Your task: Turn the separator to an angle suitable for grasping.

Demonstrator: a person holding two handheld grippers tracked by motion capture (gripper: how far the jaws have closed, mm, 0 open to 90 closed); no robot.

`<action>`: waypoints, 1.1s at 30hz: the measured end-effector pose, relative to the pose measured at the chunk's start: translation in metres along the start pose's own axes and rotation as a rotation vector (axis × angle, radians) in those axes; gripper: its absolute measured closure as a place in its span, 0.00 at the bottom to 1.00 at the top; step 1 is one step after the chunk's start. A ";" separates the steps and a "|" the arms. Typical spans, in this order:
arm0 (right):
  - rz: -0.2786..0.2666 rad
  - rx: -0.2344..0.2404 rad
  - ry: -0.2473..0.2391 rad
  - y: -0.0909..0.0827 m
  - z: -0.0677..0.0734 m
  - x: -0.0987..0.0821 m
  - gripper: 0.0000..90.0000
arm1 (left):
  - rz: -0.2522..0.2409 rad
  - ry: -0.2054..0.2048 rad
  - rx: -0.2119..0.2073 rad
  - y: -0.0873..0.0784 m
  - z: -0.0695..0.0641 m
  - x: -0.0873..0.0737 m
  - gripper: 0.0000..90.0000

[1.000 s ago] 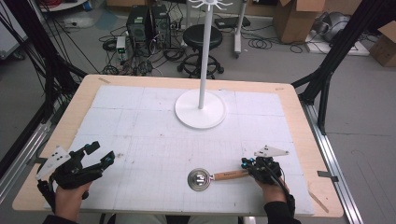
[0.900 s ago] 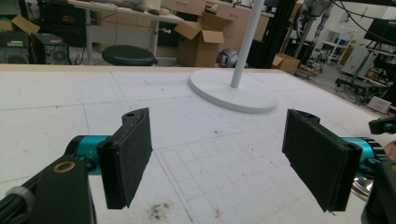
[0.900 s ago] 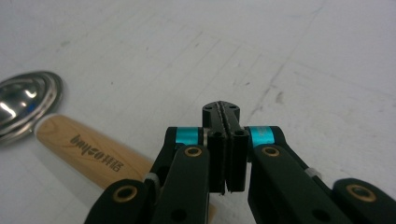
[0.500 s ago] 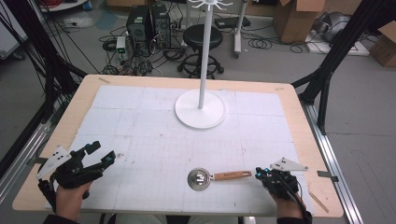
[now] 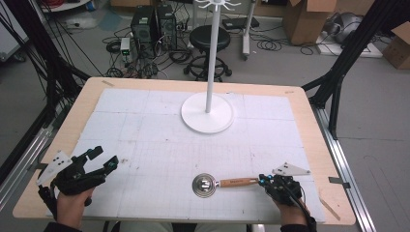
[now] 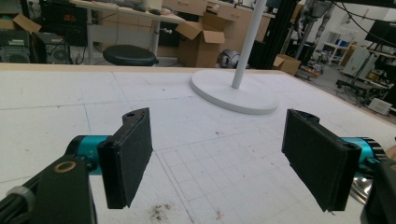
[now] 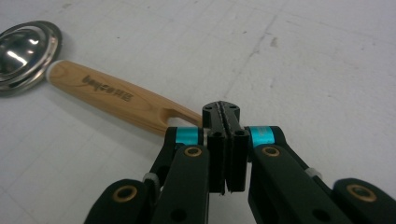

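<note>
Where right tool (image 7: 225, 112) sits shut, ladle (image 7: 88, 86) handle end touches tip.

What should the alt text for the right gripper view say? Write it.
The right gripper, jaws shut, sits at the end of a wooden handle of a metal scoop lying on a white gridded mat; whether they touch is unclear.

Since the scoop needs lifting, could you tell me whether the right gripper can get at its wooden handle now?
Probably yes: the right gripper sits at the wooden handle tip, nothing between, but its fingers are shut.
</note>
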State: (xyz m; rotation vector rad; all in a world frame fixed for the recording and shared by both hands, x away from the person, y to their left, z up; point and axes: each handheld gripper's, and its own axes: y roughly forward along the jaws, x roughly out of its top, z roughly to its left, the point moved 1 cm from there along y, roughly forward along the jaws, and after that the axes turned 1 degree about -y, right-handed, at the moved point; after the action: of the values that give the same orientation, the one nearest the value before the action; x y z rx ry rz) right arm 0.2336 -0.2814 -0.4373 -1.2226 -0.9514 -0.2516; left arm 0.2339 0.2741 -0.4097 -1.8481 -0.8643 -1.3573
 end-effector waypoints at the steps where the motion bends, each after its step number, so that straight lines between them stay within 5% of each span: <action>1: -0.002 -0.005 0.010 -0.002 -0.003 -0.001 0.99 | -0.002 -0.001 0.000 0.000 0.000 0.000 0.27; 21: 0.000 0.043 0.001 0.009 0.009 0.002 0.99 | 0.006 0.004 -0.001 0.001 0.000 0.000 0.28; 33: 0.006 0.018 0.012 0.004 0.007 0.000 0.99 | 0.007 0.002 0.000 0.001 0.000 0.000 0.28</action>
State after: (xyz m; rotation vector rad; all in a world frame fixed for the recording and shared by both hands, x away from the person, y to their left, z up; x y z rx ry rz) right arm 0.2325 -0.2741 -0.4402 -1.2062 -0.9369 -0.2449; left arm 0.2346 0.2738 -0.4100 -1.8478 -0.8560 -1.3537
